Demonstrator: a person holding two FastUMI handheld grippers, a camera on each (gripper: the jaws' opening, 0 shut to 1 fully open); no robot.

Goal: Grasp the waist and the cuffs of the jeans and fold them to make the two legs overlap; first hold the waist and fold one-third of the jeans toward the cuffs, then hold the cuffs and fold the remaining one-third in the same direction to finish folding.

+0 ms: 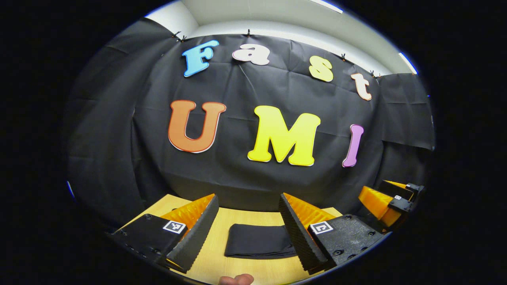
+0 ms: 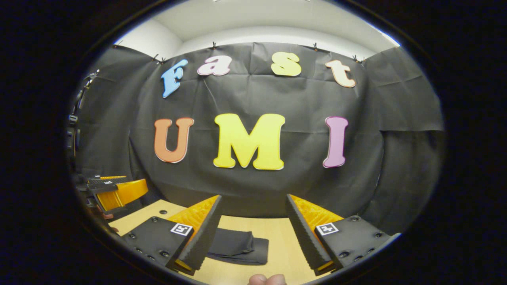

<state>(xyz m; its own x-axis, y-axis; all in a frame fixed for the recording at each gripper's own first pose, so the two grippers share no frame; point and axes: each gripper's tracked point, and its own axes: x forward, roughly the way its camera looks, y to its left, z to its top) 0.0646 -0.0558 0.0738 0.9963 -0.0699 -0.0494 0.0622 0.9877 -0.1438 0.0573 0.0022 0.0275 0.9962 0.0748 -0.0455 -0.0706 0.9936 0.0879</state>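
The dark jeans [image 1: 259,241] lie folded into a compact flat stack on the wooden table [image 1: 245,215]. In the left gripper view my left gripper [image 1: 248,227] hovers above them, open, with nothing between its fingers. In the right gripper view the jeans [image 2: 237,246] lie low and left of centre, partly behind my left-hand finger [image 2: 200,237]. My right gripper [image 2: 253,229] is open and holds nothing. The other gripper appears at the right edge [image 1: 390,200] of the left gripper view and at the left edge [image 2: 113,192] of the right gripper view.
Black cloth wall [image 1: 245,174] rises right behind the far edge of the table. A fingertip [image 1: 237,279] shows at the bottom of the left gripper view, and another fingertip [image 2: 267,279] at the bottom of the right gripper view. Bare wood [image 2: 283,245] lies right of the jeans.
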